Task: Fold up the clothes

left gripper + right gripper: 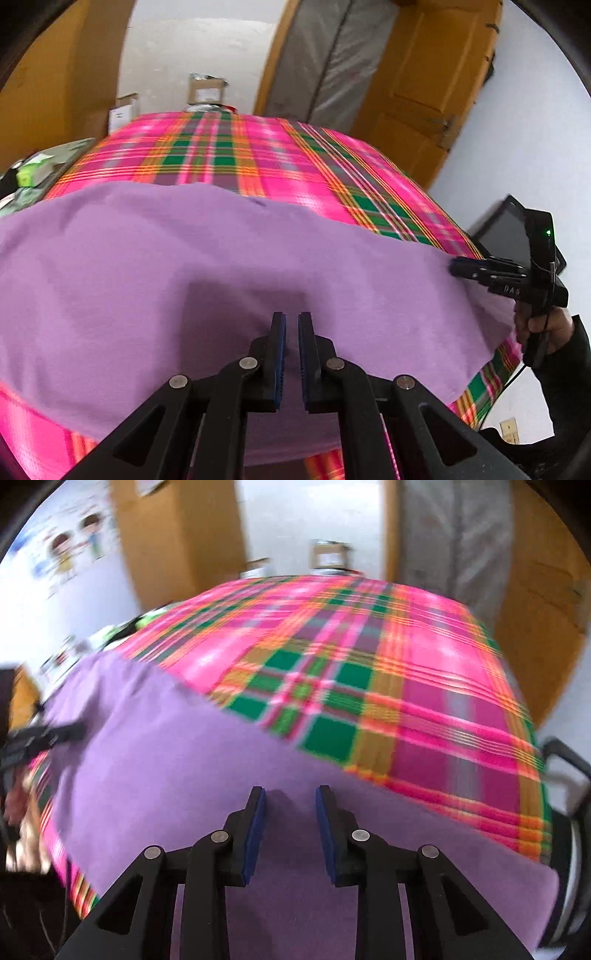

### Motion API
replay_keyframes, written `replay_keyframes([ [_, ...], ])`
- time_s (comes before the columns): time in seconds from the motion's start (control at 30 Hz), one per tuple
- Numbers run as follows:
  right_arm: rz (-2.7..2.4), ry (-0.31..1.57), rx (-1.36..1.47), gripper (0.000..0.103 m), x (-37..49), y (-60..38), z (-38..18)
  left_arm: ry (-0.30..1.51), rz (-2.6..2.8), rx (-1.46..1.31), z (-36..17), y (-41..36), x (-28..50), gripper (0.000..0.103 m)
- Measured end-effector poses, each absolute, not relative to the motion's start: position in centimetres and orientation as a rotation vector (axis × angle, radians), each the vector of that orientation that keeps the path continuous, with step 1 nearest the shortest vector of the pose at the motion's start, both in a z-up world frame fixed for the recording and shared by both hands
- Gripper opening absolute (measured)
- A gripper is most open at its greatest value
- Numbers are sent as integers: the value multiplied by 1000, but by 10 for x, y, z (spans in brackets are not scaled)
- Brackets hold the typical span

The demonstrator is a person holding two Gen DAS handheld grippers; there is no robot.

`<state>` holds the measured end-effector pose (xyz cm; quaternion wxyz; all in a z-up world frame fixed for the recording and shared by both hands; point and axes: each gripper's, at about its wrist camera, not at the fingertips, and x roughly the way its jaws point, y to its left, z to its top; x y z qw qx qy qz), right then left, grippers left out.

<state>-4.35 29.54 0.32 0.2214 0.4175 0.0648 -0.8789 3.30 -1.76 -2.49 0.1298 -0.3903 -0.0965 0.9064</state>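
Left claw (291, 321): fingers nearly pressed together, only a thin slit between the blue pads, nothing visibly pinched; it hangs over the near middle of the purple garment (184, 266) and throws a shadow on the cloth just ahead of the tips. Right claw (290, 794): fingers spread about halfway, gap clear, no cloth between the pads, tips above the near edge of the same purple garment (166, 768). In the left wrist view the right claw (458, 266) shows at the right side of the garment, its tips right at the fabric's edge; whether they touch it cannot be told. A hand (543, 328) in a dark sleeve grips its handle, and a dark screen with a small green light is mounted behind it. In the right wrist view the left claw (74, 731) shows at the far left, blurred, over the garment's left edge. Garment lies spread flat across the near half of the table, on a pink, green and orange plaid cloth (258, 155) that covers the top. Far half of the plaid cloth (406, 664) is bare. Cardboard boxes (207, 90) stand beyond the far edge. Wooden door (424, 81) at the right rear. Both views are motion-blurred.
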Motion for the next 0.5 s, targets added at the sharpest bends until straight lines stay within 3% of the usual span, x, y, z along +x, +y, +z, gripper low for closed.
replay_keyframes([
  [0.5, -2084, 175, 1056, 35, -82, 169, 17, -374, 2730, -1207, -35, -75, 54, 6],
])
